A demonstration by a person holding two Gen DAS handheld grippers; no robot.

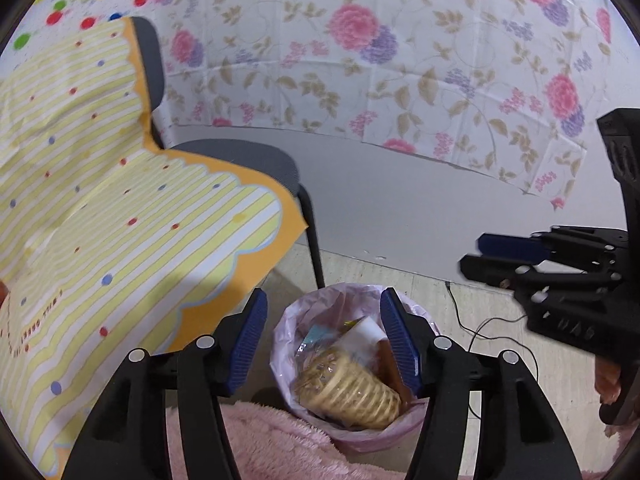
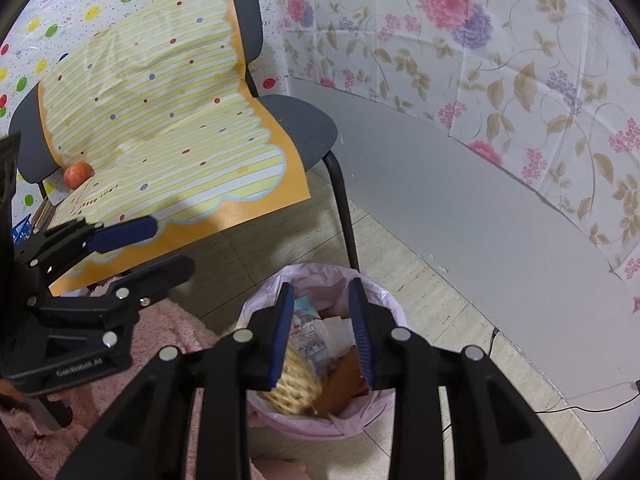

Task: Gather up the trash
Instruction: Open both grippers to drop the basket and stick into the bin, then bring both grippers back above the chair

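Both tongs over the bin, dropping trash in.

My left tongs (image 1: pixel 324 344) stand wide and empty, my right tongs (image 2: pixel 320 336) narrower, nothing gripped. Below them sits the round pink-lined trash bin (image 1: pixel 280 344), holding a ribbed tan paper cup (image 1: pixel 352 396) and wrappers. I should keep centred over its mouth, then lift clear of the grey chair with yellow striped paper (image 1: pixel 120 220).

Both wrist views look steeply down, close above one shared bin (image 1: pixel 352 364) (pink-lined).
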